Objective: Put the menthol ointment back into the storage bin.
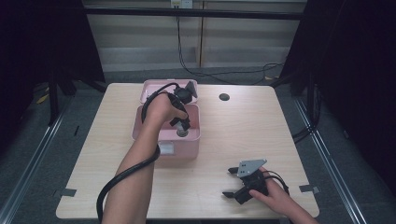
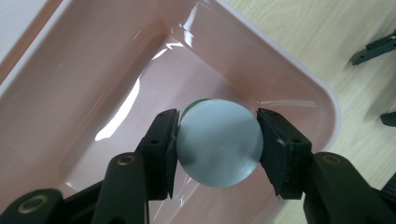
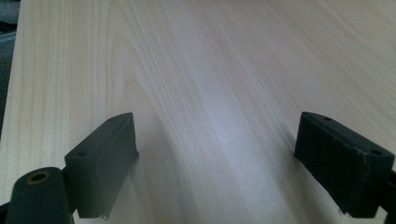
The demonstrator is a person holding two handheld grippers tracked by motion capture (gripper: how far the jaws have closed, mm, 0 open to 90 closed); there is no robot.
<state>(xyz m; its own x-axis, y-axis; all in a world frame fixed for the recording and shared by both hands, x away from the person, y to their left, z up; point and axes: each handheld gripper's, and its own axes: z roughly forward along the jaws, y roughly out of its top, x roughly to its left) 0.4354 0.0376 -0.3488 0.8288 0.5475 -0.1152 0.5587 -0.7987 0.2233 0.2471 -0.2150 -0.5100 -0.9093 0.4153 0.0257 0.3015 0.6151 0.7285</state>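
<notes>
disc (image 2: 218, 143) near pink bin (image 2: 299, 60) corner wall

The bin (image 2: 299, 70) is glossy pink plastic, its smooth walls catching glare. The lid (image 2: 218, 142) looks matt grey and smooth. The table (image 3: 210, 84) is pale wood grain with a soft sheen; the pads (image 3: 105, 158) are matt black.

High view: a fixed camera above the near edge looks forward and down, taking in the whole wooden table (image 1: 233, 135), with the pink bin (image 1: 187, 147) at centre frame. Left gripper view: a close camera looks steeply down between its own jaws into the pink bin (image 2: 70, 70); table wood and the tips of the other gripper (image 2: 373, 46) appear at the right edge, a region shared with the high view. Right gripper view: a low, close camera looks along bare table (image 3: 210, 70).
</notes>
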